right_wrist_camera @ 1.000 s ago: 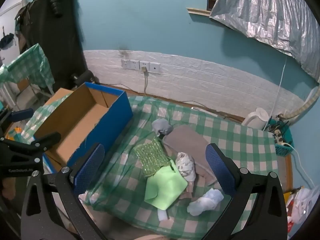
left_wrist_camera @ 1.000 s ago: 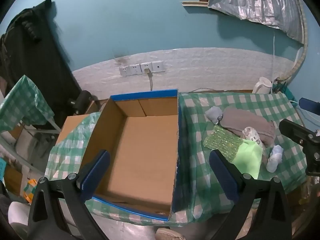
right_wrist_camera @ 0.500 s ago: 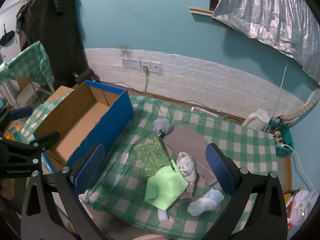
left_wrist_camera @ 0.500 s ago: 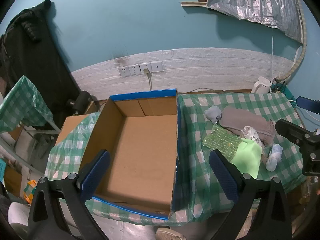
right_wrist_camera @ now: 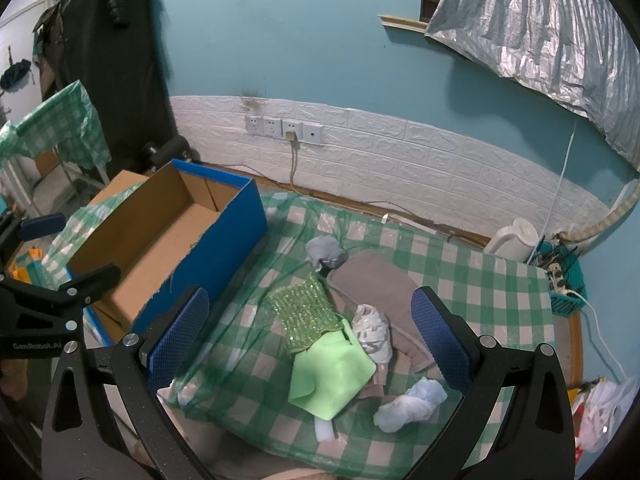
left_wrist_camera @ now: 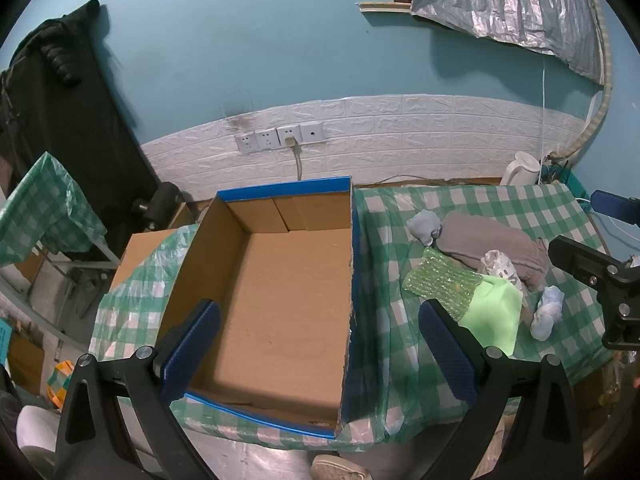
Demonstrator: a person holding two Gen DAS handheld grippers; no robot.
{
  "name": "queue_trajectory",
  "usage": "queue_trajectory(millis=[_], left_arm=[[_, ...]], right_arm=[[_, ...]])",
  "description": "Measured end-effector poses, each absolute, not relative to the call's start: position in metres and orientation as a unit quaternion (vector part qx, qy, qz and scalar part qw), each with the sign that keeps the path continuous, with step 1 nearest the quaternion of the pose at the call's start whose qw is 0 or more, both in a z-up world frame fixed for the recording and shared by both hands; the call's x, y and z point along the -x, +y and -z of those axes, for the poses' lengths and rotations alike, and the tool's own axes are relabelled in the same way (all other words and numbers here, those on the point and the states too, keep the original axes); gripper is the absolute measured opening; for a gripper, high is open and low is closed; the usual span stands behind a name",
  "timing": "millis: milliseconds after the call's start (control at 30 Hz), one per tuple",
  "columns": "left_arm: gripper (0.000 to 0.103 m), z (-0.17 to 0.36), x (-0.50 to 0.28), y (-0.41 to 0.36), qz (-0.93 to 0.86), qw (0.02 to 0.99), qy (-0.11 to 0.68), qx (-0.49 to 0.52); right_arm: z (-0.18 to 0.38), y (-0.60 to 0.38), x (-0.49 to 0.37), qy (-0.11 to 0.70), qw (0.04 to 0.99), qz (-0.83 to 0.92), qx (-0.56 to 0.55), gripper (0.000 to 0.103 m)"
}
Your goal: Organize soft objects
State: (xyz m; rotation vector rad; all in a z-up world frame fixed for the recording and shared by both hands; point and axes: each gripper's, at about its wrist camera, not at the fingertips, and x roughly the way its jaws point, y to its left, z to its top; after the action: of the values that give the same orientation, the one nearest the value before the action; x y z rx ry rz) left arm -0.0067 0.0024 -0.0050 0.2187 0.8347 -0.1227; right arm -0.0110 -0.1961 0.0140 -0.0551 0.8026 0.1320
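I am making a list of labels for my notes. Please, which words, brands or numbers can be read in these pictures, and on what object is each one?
"GenRobot.AI": white letters on the black body of the left gripper, seen in the right wrist view.
No other text is readable; the cardboard box shows none.

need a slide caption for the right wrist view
Open right gripper hovers over soft items beside an empty blue cardboard box on a green checked tablecloth.

Crumpled soft cloths (right_wrist_camera: 340, 344) lie heaped beside empty cardboard box (left_wrist_camera: 280, 280).
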Motion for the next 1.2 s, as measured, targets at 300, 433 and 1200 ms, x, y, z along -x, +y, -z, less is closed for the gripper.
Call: queue_trajectory(millis=[300,433,1200], left_arm=[[0.100,0.0065,0.0088,0.0010,0.061,0.906,0.405,-0.108],[0.100,0.0060,0.0082,0.0009,0.061,0.906,0.405,-0.108],[0.100,0.0065,0.0061,0.0024,0.051,0.906,0.408,-0.101]], right_arm=[[-0.0137,-0.1957,0.0112,0.390,0.918,-0.064,0.028,0.101],[-0.0140,-0.1960,0.0111,0.391,0.918,-0.064,0.027,0.101],[-0.0138,-0.1962,0.0108,0.392,0.917,-0.064,0.030,0.101]])
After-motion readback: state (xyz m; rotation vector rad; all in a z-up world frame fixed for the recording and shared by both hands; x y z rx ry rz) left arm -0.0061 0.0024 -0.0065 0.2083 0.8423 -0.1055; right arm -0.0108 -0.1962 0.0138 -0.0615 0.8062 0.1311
